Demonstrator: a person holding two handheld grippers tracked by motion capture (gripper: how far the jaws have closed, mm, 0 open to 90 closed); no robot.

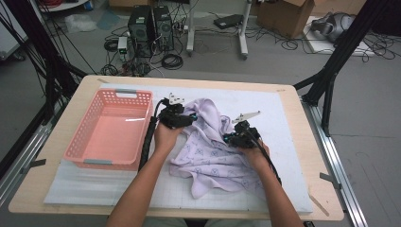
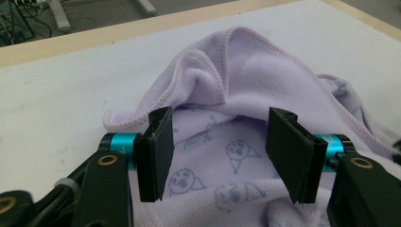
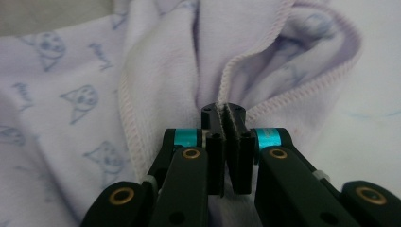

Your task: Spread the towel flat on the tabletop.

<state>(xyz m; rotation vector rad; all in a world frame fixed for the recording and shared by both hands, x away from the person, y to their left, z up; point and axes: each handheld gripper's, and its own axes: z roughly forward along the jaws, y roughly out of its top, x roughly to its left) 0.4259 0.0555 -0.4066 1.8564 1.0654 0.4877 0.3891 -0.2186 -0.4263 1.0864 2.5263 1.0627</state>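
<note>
A lilac towel (image 1: 213, 151) printed with small blue cat faces lies crumpled on the white mat. My left gripper (image 1: 185, 120) rests over its left part; in the left gripper view the left gripper (image 2: 220, 151) stands open above the printed cloth (image 2: 246, 80), its pads apart from it. My right gripper (image 1: 228, 139) sits at the towel's right side. In the right gripper view the right gripper (image 3: 227, 116) is shut on a stitched hem of the towel (image 3: 161, 71), with the edge pinched between the pads.
A pink plastic basket (image 1: 75, 146) stands at the left of the white mat (image 1: 283, 156), with nothing visible inside. Beyond the table's far edge are computer towers (image 1: 150, 26), cables and black frame legs (image 1: 326, 80).
</note>
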